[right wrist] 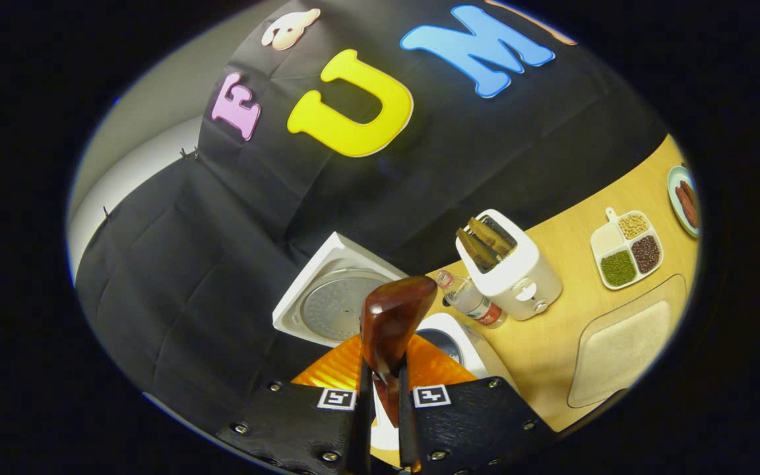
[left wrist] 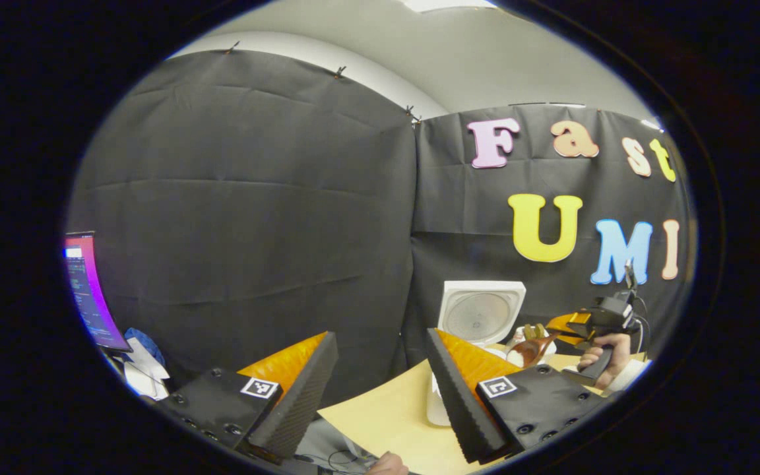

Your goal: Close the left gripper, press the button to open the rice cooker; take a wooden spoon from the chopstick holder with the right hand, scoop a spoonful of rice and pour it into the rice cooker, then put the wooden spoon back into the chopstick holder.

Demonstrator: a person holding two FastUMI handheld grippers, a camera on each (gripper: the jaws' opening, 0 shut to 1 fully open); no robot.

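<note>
- Right gripper [right wrist: 380, 386] is clamped on the handle of the wooden spoon [right wrist: 393, 320], both fingers pressing it — the dark bowl stands up between them, tilted over the rice cooker [right wrist: 449, 340].
- Left gripper [left wrist: 380, 389] hangs with its jaws wide apart, holding nothing, out over the near edge of the table [left wrist: 393, 415].
- From the left gripper view the right gripper [left wrist: 594, 323] shows farther off, a hand [left wrist: 604, 359] wrapped round its grip, the spoon's bowl [left wrist: 532, 349] just above the cooker.
- Rice cooker lid [right wrist: 337, 300] stands open, propped back against the black cloth wall [right wrist: 175, 277], its round metal inner plate facing out; the white body and dark pot mouth sit just behind the spoon.
- White chopstick holder [right wrist: 515, 274] stands beside the cooker on the light wooden table [right wrist: 571, 310], with dark wooden utensils [right wrist: 482, 241] sticking out of its top.
- A plastic bottle [right wrist: 469, 300] lies between cooker and holder, touching or nearly touching the holder.
- Farther along — a white four-part dish [right wrist: 627, 251] of grains and beans, and a clear tray of rice [right wrist: 627, 346] near the table's edge.
- A plate [right wrist: 683, 198] sits at the far rim; its contents are too small to tell.
- Off to the side of the booth, a lit monitor [left wrist: 90, 293] and some crumpled cloth [left wrist: 142, 366] below it.
- Pale wall and ceiling [left wrist: 485, 59] rise above the cloth.
</note>
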